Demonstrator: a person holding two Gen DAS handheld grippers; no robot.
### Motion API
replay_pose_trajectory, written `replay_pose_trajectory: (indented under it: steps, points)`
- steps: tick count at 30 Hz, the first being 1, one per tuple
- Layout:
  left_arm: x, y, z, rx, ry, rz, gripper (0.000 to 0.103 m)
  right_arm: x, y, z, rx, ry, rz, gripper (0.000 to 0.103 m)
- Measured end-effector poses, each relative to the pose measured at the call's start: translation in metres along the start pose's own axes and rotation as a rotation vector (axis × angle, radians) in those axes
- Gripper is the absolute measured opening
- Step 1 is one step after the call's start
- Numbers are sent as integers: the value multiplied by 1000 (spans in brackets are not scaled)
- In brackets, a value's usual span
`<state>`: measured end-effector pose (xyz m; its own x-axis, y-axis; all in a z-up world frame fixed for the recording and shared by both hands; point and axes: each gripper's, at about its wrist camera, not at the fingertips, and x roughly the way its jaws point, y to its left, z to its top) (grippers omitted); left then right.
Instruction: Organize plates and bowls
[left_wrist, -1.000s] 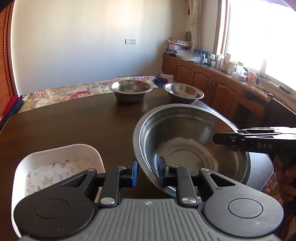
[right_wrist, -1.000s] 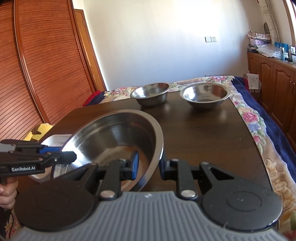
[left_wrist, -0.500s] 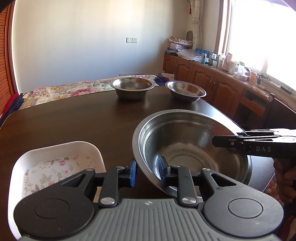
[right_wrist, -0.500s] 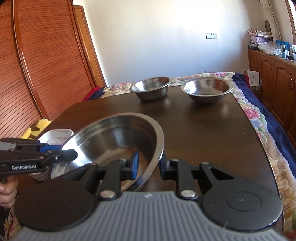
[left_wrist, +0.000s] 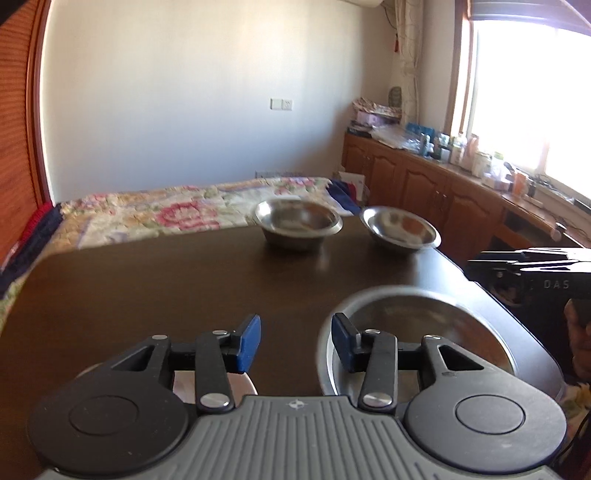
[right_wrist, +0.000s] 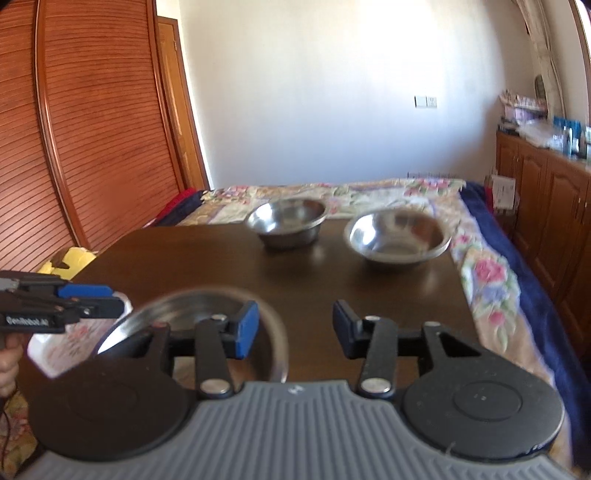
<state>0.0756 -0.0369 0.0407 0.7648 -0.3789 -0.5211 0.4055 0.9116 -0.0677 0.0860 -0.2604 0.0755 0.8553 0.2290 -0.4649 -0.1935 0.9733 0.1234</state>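
A large steel bowl (left_wrist: 443, 317) (right_wrist: 192, 310) rests on the dark wooden table (left_wrist: 166, 288) near its front edge. My left gripper (left_wrist: 295, 343) is open and empty, above the bowl's left rim. My right gripper (right_wrist: 293, 330) is open and empty, above the bowl's right rim. Two smaller steel bowls stand at the far end: one on the left (left_wrist: 297, 223) (right_wrist: 286, 221) and one on the right (left_wrist: 400, 229) (right_wrist: 397, 234). A white floral dish (right_wrist: 70, 343) lies left of the large bowl, mostly hidden in the left wrist view (left_wrist: 236, 387).
A bed with a floral cover (left_wrist: 155, 218) lies beyond the table. Wooden cabinets with clutter (left_wrist: 443, 181) run along the right wall under a window. A wooden slatted wardrobe (right_wrist: 92, 129) stands on the left.
Both grippers have opened and let go of the large bowl's rim. The bowl now rests on the table, and both grippers have risen and pulled back from it.
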Motion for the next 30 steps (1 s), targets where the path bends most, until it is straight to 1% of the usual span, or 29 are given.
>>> replay_pose_trajectory:
  steps: [4, 7, 10, 13, 17, 26, 30]
  points:
    - [11, 9, 22, -6, -14, 11, 45, 11, -4, 20, -59, -16, 4, 46]
    - [23, 13, 35, -9, -16, 10, 45, 25, -10, 32, -71, -16, 21, 46]
    - [38, 12, 45, 2, -11, 20, 45, 43, -16, 41, -72, 4, 41, 46]
    - [56, 12, 53, -3, 8, 9, 44, 63, -21, 49, -71, 28, 62, 46]
    - [79, 13, 62, -8, 23, 16, 44, 91, -27, 59, -52, 62, 91, 44]
    - [122, 16, 81, 5, 37, 34, 42, 136, -35, 74, -47, 110, 101, 38]
    - [141, 21, 84, -14, 56, 32, 41, 153, -36, 78, -48, 139, 100, 36]
